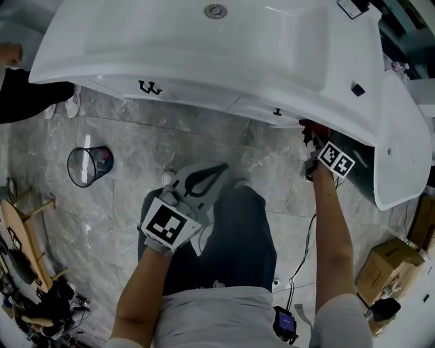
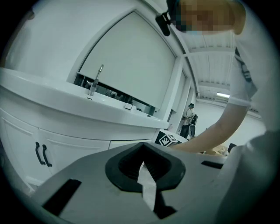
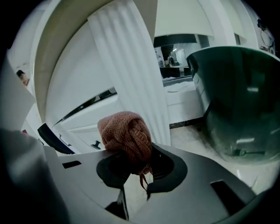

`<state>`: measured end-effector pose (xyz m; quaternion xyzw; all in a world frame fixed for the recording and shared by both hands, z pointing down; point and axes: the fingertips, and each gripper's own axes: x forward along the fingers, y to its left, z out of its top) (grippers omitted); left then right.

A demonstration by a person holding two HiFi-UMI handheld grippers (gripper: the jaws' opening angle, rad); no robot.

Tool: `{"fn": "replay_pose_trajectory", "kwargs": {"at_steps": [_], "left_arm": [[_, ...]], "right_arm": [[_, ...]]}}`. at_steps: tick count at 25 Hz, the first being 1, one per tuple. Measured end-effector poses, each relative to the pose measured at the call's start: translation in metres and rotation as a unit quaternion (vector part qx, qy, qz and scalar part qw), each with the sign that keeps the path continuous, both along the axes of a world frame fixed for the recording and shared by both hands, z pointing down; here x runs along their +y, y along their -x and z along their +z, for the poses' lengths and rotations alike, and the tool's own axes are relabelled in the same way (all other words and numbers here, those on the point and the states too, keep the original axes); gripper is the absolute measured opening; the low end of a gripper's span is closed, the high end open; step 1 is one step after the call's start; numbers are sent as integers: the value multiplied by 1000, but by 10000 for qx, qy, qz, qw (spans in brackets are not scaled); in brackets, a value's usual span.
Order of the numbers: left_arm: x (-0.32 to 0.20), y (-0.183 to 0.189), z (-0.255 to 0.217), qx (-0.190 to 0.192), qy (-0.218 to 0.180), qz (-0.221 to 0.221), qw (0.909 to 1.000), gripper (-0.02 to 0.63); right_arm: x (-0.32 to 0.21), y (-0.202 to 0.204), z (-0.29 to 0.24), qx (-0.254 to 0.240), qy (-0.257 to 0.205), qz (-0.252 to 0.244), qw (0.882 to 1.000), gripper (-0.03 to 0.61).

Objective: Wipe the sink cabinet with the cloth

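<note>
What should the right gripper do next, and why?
Probably press the cloth against the cabinet front and begin a stroke: the right gripper is shut on the cloth, close beside the cabinet below the sink rim, but contact isn't evident.

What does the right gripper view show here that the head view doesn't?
Only the right gripper view shows the right gripper with its jaws shut on the bunched reddish-brown cloth; from the head, the cloth is barely a red glimpse. Only the head view shows the left gripper held back over the person's lap, the wire wastebasket on the floor, and the sink drain. Both show the white sink cabinet and a black handle.
</note>
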<state>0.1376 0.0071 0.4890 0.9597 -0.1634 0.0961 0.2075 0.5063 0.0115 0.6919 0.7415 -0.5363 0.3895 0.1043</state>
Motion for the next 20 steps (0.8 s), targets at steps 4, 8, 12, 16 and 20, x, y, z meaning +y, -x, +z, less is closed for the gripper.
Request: {"fn": "replay_pose_trajectory", "kwargs": {"at_steps": [4, 8, 12, 16, 20], "left_arm": [[4, 4, -23, 57, 53, -187, 9998, 9], [9, 6, -45, 168, 179, -345, 9991, 9], [11, 7, -52, 294, 234, -484, 9981, 9], [7, 7, -50, 273, 143, -608, 9977, 9], [3, 15, -48, 325, 148, -789, 9962, 9]], "right_arm": [[-1, 0, -33, 71, -18, -64, 10000, 94], [-3, 0, -61, 67, -38, -62, 10000, 94], [-2, 3, -77, 88, -52, -191, 9998, 92], [-9, 12, -88, -29, -215, -228, 9995, 91], [-19, 24, -92, -172, -286, -293, 9990, 87]]}}
